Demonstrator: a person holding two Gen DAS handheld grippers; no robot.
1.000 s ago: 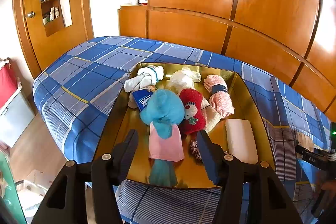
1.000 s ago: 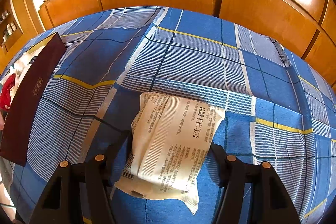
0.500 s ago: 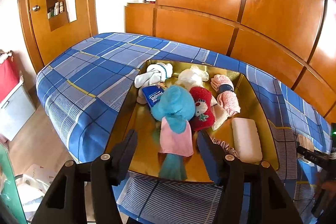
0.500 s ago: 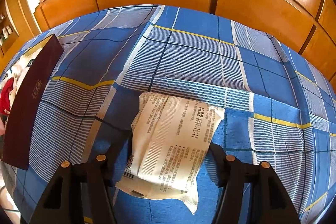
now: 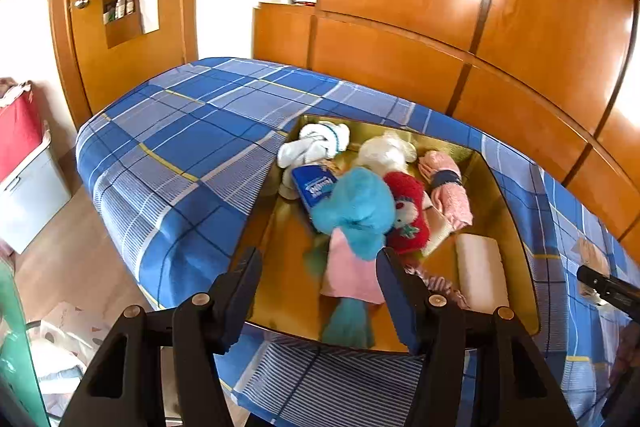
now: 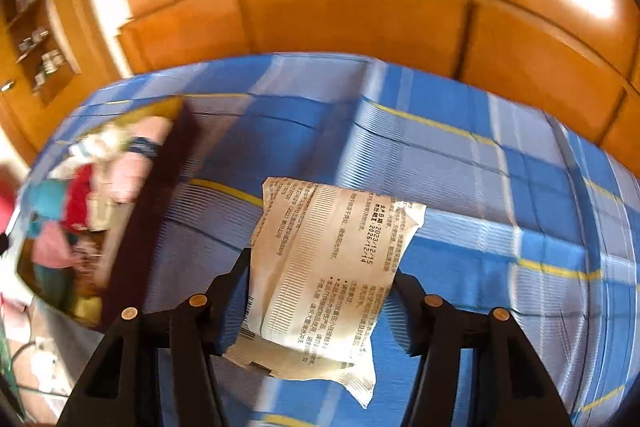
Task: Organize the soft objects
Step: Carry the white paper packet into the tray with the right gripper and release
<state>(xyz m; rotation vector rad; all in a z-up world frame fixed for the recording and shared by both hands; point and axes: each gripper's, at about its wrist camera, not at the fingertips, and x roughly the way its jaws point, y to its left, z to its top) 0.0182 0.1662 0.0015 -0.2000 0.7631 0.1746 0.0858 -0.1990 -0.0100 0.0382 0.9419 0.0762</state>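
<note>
**Right gripper holds printed packet above the bed; left stands empty over the box**

I find the right gripper clamped on a soft packet. Its jaws have just been closing on it, and both pads press its sides. The packet is cream-white, pillow-shaped, covered in rows of small dark print with a date line, crimped at its ends and slightly crumpled. It hangs clear above the blue plaid bedspread; the background is blurred.

My left gripper stands half open with nothing between its fingers, over the near end of a gold-lined box. The box lies on the bed and holds a teal plush toy, a red sock, pink rolled cloth and a pale block.
</note>
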